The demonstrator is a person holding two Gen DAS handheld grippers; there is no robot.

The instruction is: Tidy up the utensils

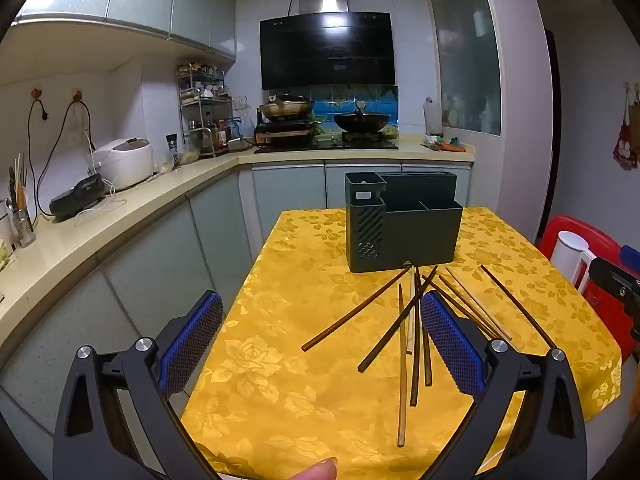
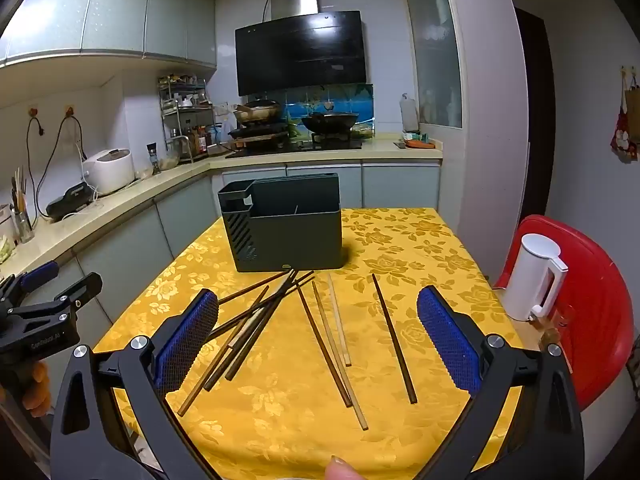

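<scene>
a dark green utensil holder stands upright on the table, which is covered by a yellow floral cloth. the holder has a tall narrow compartment on its left and lower open compartments to the right of it; nothing can be seen sticking out of any of them.

the chopsticks lie loose on the cloth just in front of the holder, fanned out from its front edge toward the camera. several dark and pale ones cross each other in a heap, and a few lie apart to the right of the heap, the farthest being a single dark chopstick.

the left gripper hangs in front of the holder with its jaws spread wide, blue pads facing each other, nothing between them but air above the cloth. the right gripper is likewise released and empty, held above the scattered chopsticks.

right of the holder, off the table, a white kettle rests on a red chair.
</scene>
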